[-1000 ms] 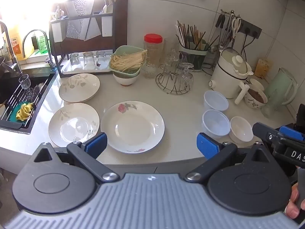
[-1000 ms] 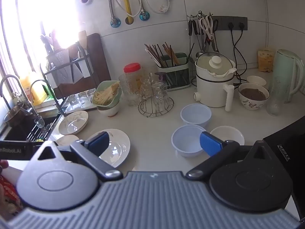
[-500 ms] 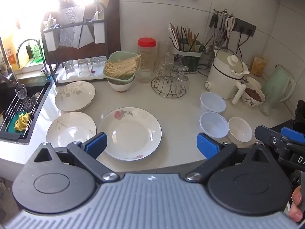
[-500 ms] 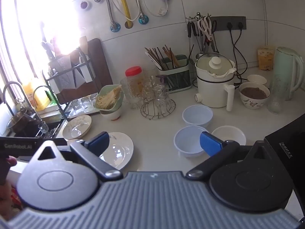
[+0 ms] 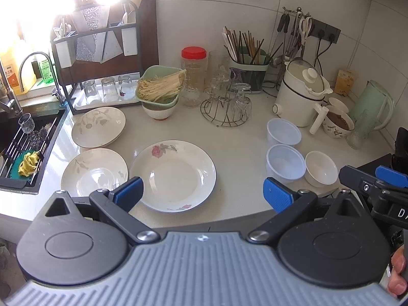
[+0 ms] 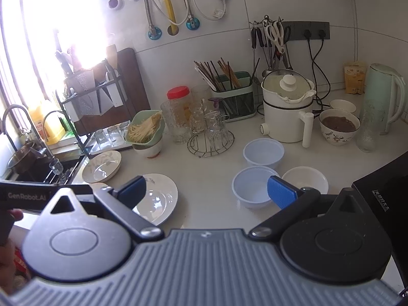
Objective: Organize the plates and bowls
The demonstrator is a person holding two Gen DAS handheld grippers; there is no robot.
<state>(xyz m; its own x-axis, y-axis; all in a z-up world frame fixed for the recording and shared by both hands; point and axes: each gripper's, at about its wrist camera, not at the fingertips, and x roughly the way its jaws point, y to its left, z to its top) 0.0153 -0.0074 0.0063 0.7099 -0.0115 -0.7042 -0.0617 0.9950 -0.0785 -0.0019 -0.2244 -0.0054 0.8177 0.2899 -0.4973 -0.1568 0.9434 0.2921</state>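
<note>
Three white plates lie on the counter: a rose-patterned plate [image 5: 173,174] in the middle, a leaf-patterned plate [image 5: 94,172] to its left and another [image 5: 98,127] behind that. Two pale blue plastic bowls [image 5: 283,132] [image 5: 285,164] and a small white bowl [image 5: 320,168] stand to the right. My left gripper [image 5: 202,195] is open and empty, hovering over the counter's front edge before the rose plate. My right gripper [image 6: 207,191] is open and empty, just in front of the near blue bowl [image 6: 252,190] and the white bowl [image 6: 304,180].
A white bowl under a green basket of noodles [image 5: 160,89], a wire rack of glasses [image 5: 225,109], a white cooker [image 5: 301,94], a filled patterned bowl [image 5: 338,125] and a green kettle [image 5: 372,107] stand behind. The sink [image 5: 25,142] is at left.
Both grippers have pulled back and risen a little, so the counter looks slightly farther and lower. The plates and bowls have not moved.
</note>
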